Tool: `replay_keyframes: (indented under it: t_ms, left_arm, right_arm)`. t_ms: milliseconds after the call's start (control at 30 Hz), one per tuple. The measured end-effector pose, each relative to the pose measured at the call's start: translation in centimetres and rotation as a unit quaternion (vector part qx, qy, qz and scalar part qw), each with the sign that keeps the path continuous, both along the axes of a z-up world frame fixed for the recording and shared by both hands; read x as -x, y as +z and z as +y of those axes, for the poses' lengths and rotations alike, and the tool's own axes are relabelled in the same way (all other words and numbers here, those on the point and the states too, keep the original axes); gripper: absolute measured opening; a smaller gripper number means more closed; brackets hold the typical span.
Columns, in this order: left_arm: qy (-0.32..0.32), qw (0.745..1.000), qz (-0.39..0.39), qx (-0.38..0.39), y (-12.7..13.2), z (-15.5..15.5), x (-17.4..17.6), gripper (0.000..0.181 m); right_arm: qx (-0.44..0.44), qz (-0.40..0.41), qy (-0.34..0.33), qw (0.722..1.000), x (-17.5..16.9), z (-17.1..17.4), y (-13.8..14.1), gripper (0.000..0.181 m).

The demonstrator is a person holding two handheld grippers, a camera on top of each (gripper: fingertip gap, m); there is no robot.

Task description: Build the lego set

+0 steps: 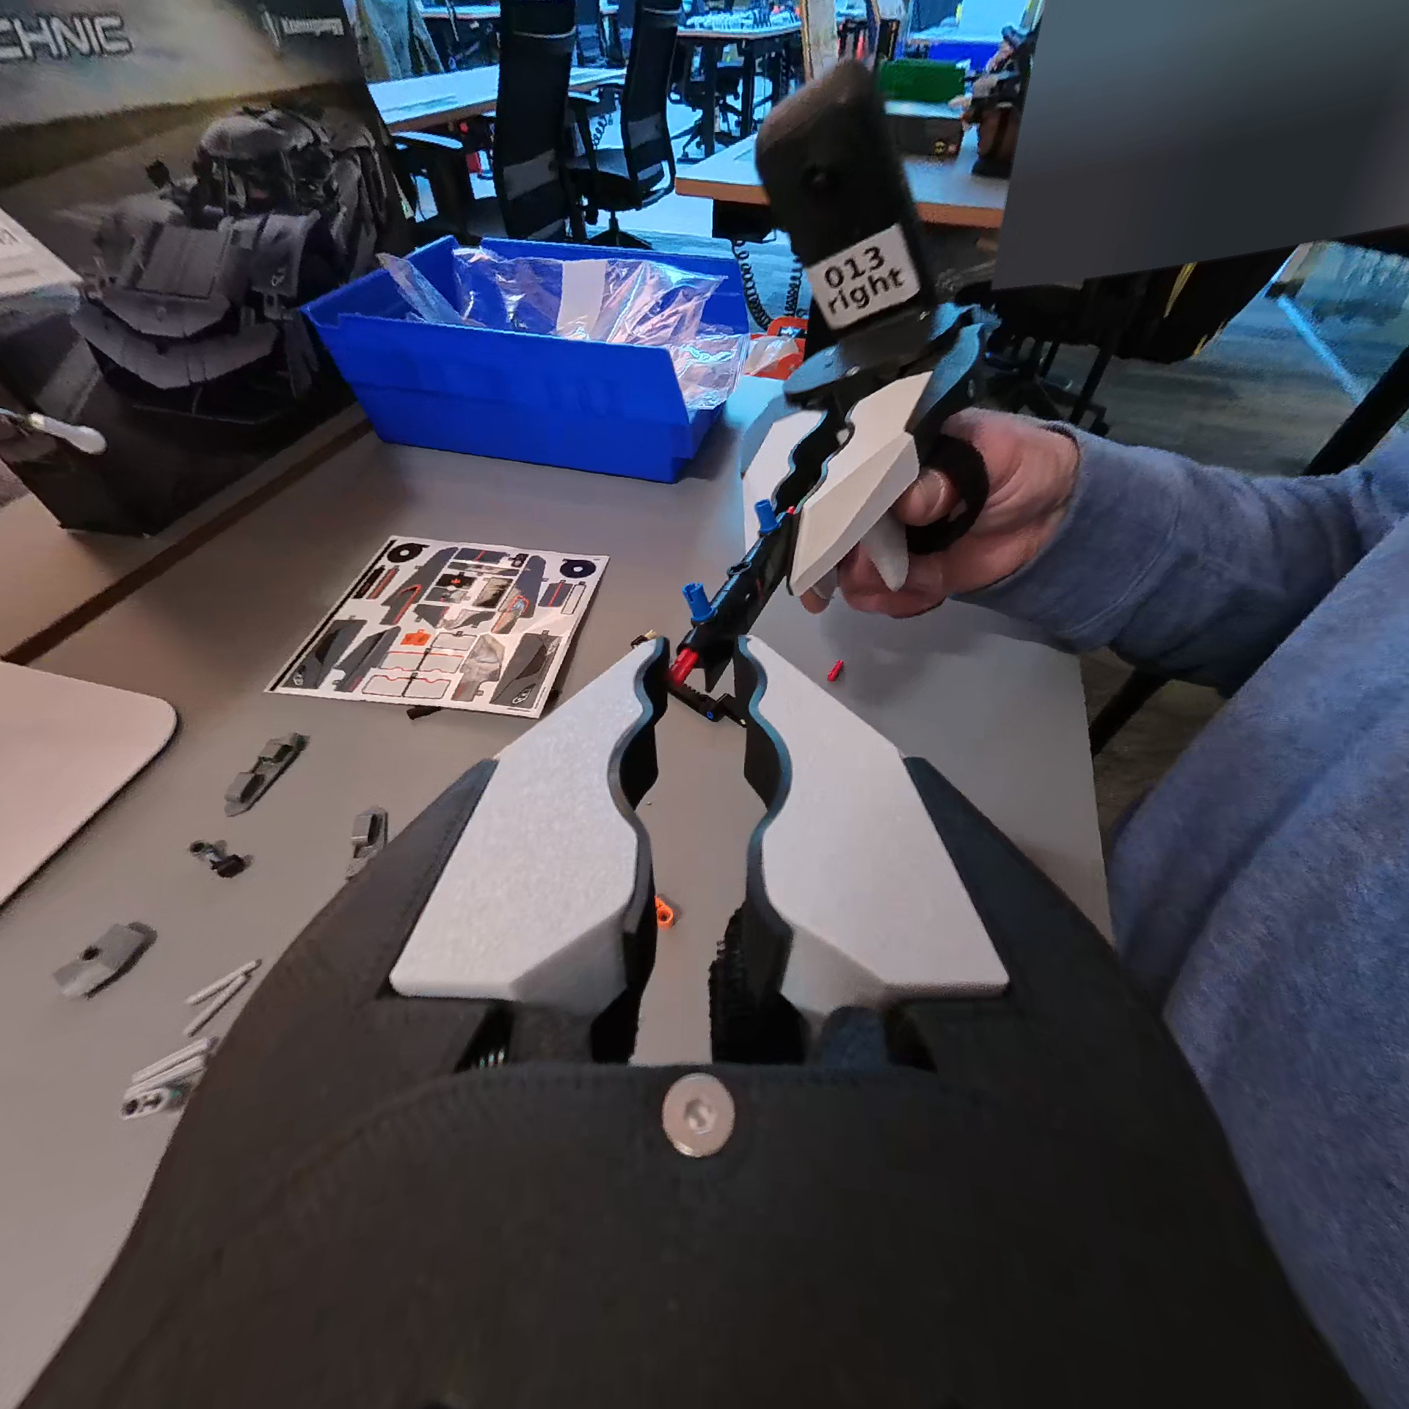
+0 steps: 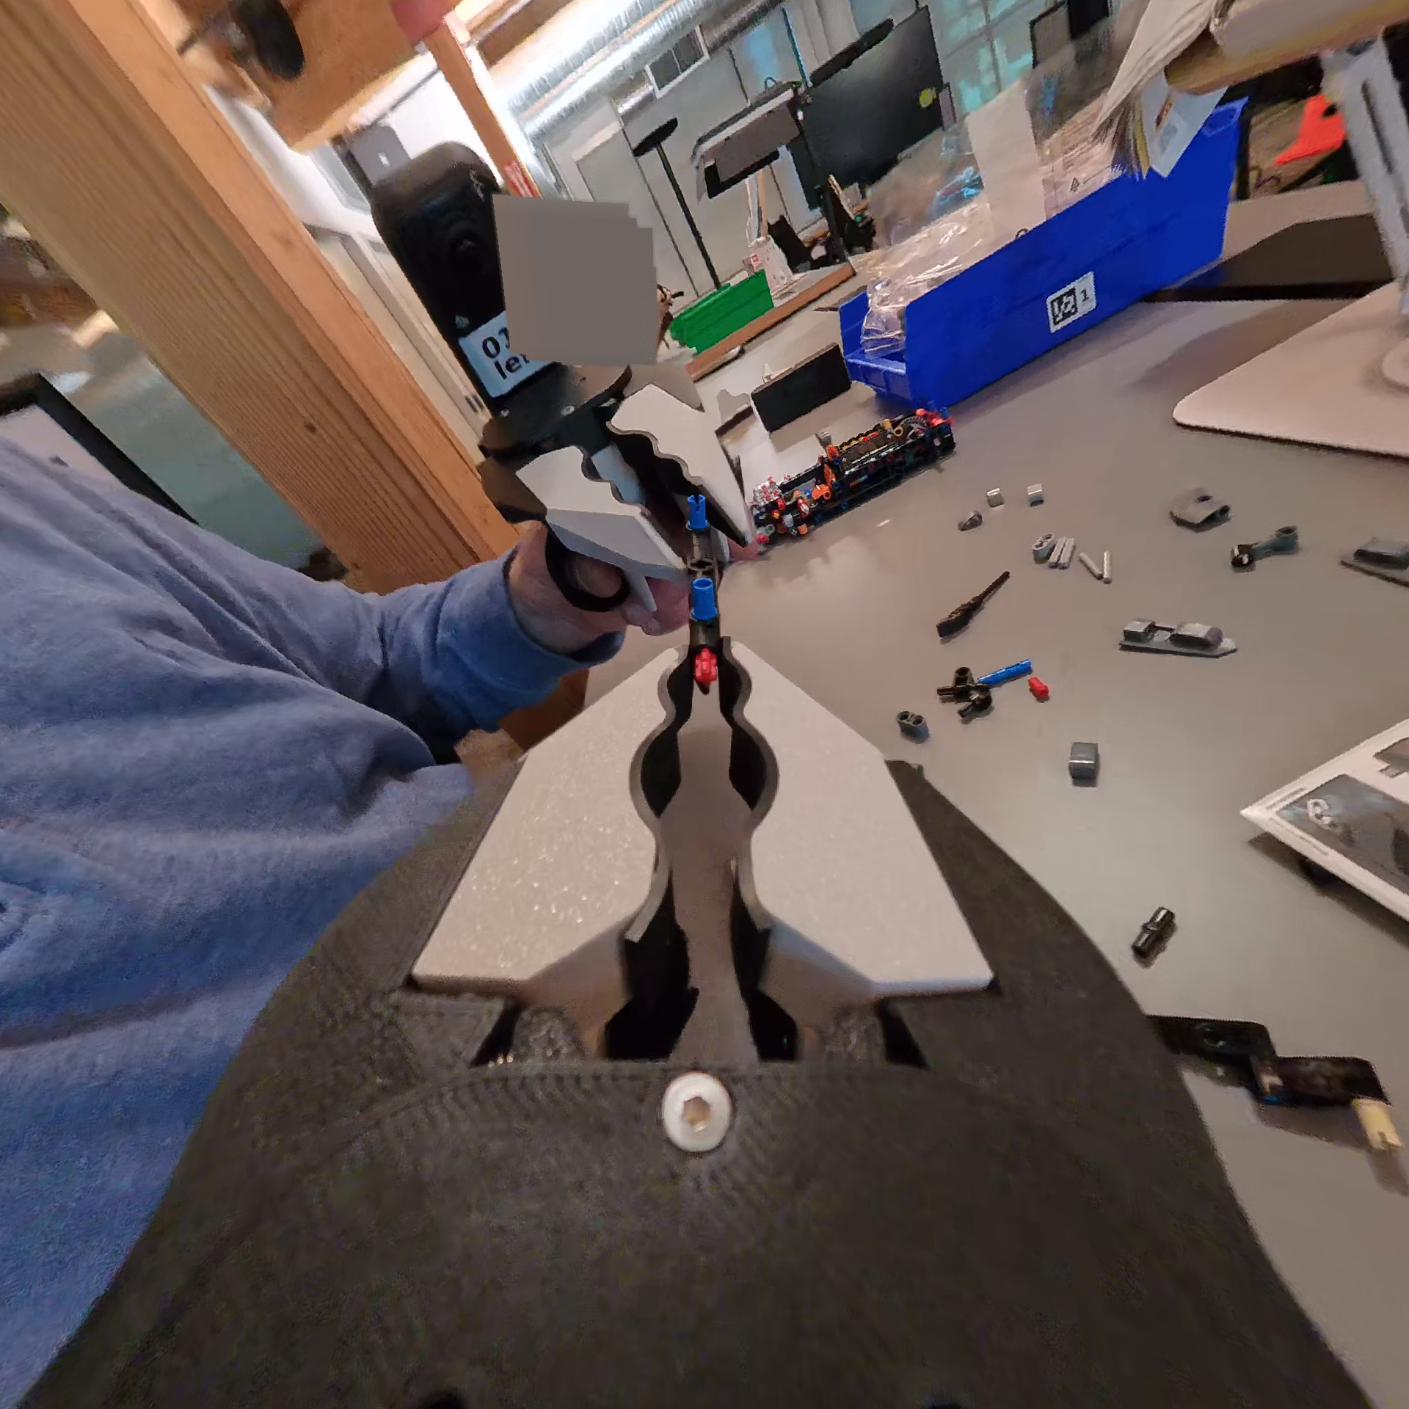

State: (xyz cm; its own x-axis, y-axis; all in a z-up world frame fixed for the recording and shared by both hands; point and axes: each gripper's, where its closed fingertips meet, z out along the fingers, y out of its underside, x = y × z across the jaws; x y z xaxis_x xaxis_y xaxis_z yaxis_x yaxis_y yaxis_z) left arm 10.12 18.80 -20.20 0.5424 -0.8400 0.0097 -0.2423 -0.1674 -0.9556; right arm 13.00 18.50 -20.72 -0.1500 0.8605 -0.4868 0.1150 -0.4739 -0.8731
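Blue bin (image 1: pixel 534 396) holds clear bags (image 1: pixel 564 305) (crumpled).

Even, soft indoor light falls on the grey bench (image 1: pixel 473 488), with faint shadows and no hard glare. Wide-angle bending curves the edges. Backgrounds and frame corners look blurred; centres stay sharp.
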Motion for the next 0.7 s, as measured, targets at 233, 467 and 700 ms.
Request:
replay_keyframes:
  t_ms: [233,467,700]
  left_arm:
    - [-0.006,1.000,-0.016,0.013,-0.2,0.6,0.0,0.014]
    - [-0.021,0.999,-0.029,0.028,-0.2,0.3,-0.1,0.011]
    - [-0.038,0.997,-0.047,0.052,-0.4,-0.8,-0.7,0.006]
  right_arm:
    - [0.006,0.011,-0.004,1.000,0.0,0.5,-0.1,0.004]
    - [-0.038,0.003,-0.011,0.999,-0.1,0.4,0.0,0.004]
    - [-0.058,-0.005,-0.019,0.998,-0.5,0.1,0.0,0.004]
